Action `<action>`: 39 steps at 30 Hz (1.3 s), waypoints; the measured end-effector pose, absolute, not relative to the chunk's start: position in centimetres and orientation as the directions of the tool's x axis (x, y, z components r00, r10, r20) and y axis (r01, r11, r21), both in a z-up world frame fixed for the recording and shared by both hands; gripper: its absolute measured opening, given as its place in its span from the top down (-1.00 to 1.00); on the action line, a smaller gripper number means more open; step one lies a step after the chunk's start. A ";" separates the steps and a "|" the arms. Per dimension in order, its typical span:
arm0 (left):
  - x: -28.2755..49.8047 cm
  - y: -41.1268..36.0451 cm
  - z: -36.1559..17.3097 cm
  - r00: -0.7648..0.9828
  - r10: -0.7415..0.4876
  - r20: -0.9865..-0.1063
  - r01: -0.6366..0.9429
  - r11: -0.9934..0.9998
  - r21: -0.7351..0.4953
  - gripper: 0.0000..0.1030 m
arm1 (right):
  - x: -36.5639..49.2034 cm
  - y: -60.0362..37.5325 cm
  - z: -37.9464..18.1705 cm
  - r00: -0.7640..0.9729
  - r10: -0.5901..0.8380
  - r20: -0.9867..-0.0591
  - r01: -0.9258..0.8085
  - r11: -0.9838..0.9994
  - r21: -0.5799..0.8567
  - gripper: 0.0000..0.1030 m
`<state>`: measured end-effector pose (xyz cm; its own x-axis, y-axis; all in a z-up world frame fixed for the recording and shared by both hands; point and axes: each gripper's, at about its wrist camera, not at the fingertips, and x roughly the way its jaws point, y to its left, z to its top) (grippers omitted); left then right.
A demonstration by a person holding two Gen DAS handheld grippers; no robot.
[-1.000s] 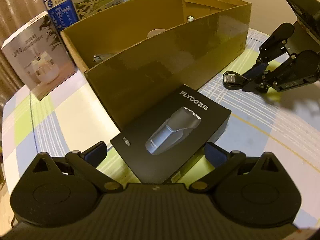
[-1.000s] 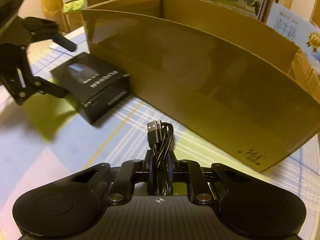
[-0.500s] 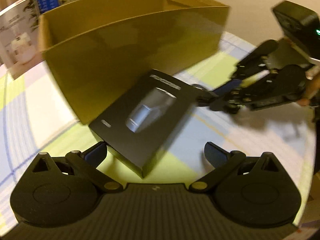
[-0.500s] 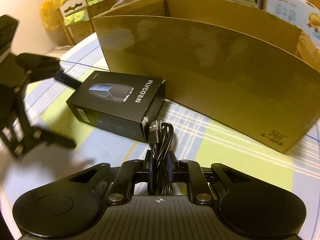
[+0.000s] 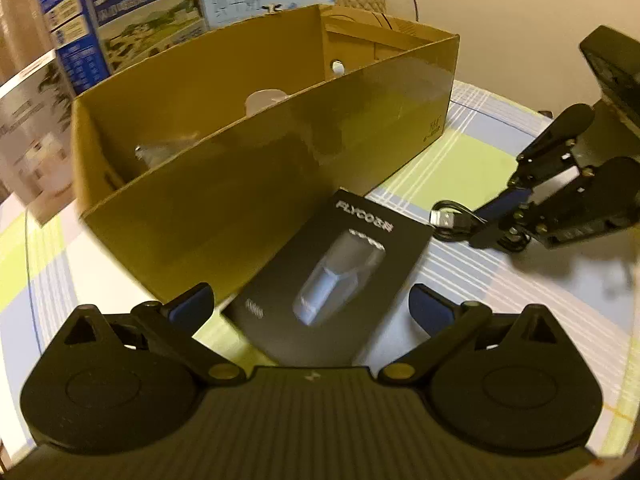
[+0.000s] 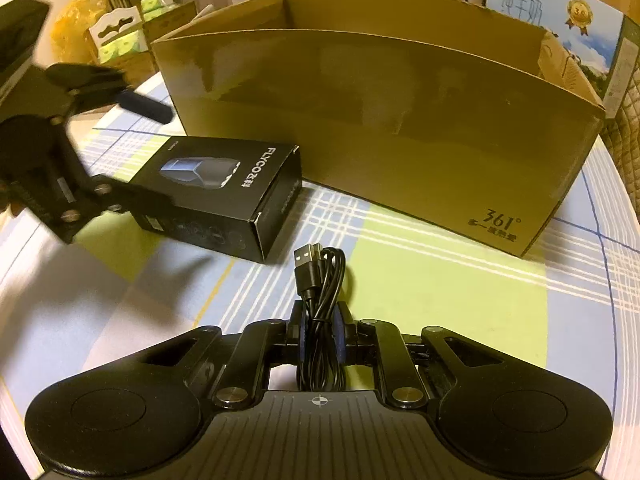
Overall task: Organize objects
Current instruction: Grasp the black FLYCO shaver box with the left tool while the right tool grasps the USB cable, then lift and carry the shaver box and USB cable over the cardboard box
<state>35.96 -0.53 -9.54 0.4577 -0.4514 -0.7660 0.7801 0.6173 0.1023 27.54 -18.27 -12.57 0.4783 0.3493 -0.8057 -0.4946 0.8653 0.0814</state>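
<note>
Most of the cardboard box's (image 5: pixel 256 184) interior is hidden by its near wall; only a pale round item (image 5: pixel 262 101) and a blurred greyish object (image 5: pixel 160 152) are glimpsed, neither identifiable. The near end of the black shaver box (image 5: pixel 332 280) is covered by the left tool's body. The small print on that box is smeared. The milk cartons (image 5: pixel 120 20) are cut off by the upper edge.

The tall cardboard box (image 6: pixel 380 128) walls off the far side, its open top free. The black shaver box (image 6: pixel 224 196) lies just before it; bare counter (image 6: pixel 440 280) stretches to its right
</note>
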 end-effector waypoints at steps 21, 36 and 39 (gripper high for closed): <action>34.3 -2.9 -10.1 0.311 -0.424 -0.851 0.768 0.639 -0.037 -0.95 | 26.4 -18.7 -12.8 0.490 0.365 -0.792 -0.441 0.887 0.136 0.79; 35.9 -7.1 -12.0 0.322 -0.340 -0.883 0.706 0.708 -0.015 -0.48 | 25.9 -19.2 -12.3 0.523 0.319 -0.790 -0.363 0.922 0.132 0.79; 34.9 -7.0 -11.9 0.326 -0.314 -0.892 0.667 0.745 -0.019 -0.48 | 25.3 -19.4 -11.8 0.528 0.314 -0.789 -0.351 0.927 0.134 0.79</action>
